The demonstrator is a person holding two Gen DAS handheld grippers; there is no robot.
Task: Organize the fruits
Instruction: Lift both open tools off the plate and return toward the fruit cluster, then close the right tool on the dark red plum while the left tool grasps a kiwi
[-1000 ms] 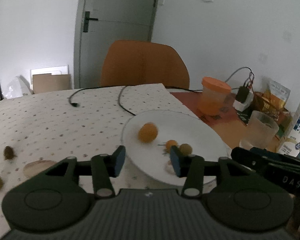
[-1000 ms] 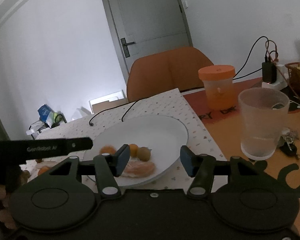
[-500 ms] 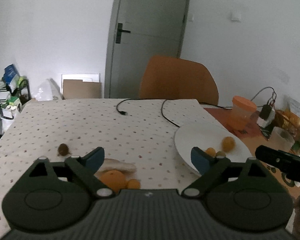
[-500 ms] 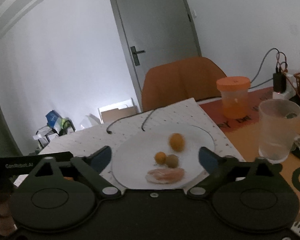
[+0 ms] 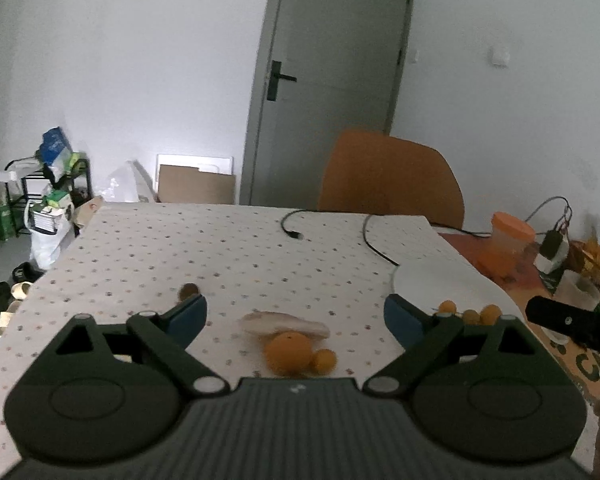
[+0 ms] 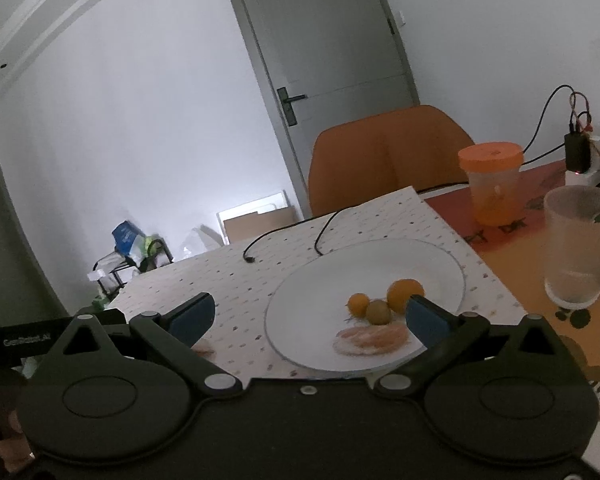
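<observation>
On a table covered with a spotted cloth (image 5: 220, 256), fruit lies in two groups. Seen from the left wrist camera, the left gripper (image 5: 295, 312) stands wide; its jaws have just been opening and nothing is gripped. Between its blue fingertips (image 5: 188, 314), low in the gap and close to the gripper body, sit a large orange (image 5: 290, 352) and a small orange fruit (image 5: 324, 361), touching each other. Just behind them lies a pale peeled fruit piece (image 5: 284, 324). A small brown fruit (image 5: 189, 290) rests on the cloth just beyond the left fingertip. To the right, partly hidden by the right fingertip, a white plate (image 5: 440, 280) holds more small fruits.

Seen from the right wrist camera, the right gripper (image 6: 310, 316) is also spread wide, its jaws having just been opening, with nothing held. The white plate (image 6: 380, 256) lies ahead, toward the right finger. On it are a round orange (image 6: 404, 294), a smaller orange fruit (image 6: 358, 305) and a greenish-brown fruit (image 6: 378, 312), clustered together just left of the right fingertip. A pinkish peeled fruit segment (image 6: 370, 338) lies at the near rim of the plate. Right of the plate stand a frosted glass (image 6: 580, 244) and an orange-lidded jar (image 6: 492, 184). An orange chair (image 6: 384, 152) stands behind the table.
</observation>
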